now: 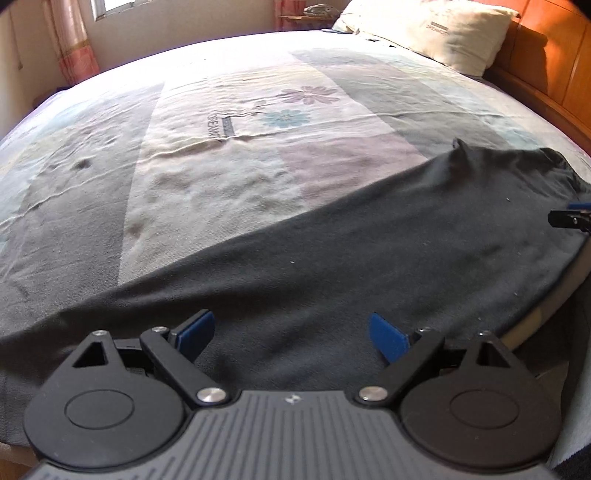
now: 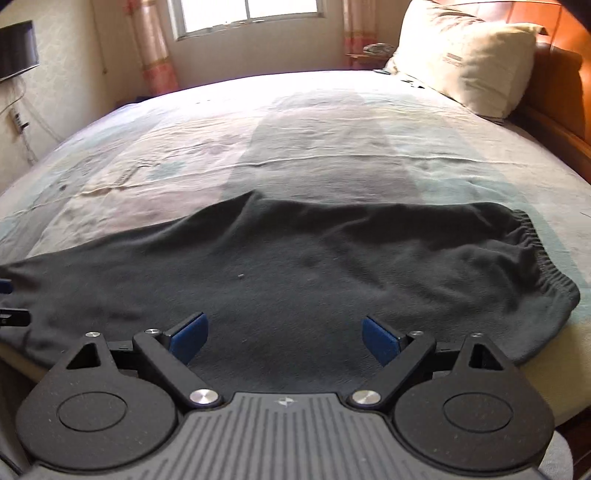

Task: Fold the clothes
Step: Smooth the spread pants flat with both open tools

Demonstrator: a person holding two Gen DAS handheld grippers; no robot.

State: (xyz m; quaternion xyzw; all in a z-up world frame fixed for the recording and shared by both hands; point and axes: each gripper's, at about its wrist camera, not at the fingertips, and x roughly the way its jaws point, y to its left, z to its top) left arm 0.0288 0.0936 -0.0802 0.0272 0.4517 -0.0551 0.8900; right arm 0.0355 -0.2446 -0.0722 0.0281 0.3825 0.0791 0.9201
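The dark grey cotton trousers [image 2: 295, 273] lie flat on the pastel flowered bed sheet [image 1: 221, 110]; left gripper [image 1: 295, 336] and right gripper [image 2: 284, 338] hover above, jaws wide open, holding nothing.

Home bedroom: bed [image 2: 332, 122] w/ patterned sheet, pillow [image 2: 469, 59], wooden headboard [image 1: 554, 55], curtained window [image 2: 247, 14].

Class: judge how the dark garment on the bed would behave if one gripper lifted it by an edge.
The dark garment lies wrinkled and flat, so it would probably drape limply. Its elastic waistband looks gathered and may stretch. The soft knit seems unlikely to slip.
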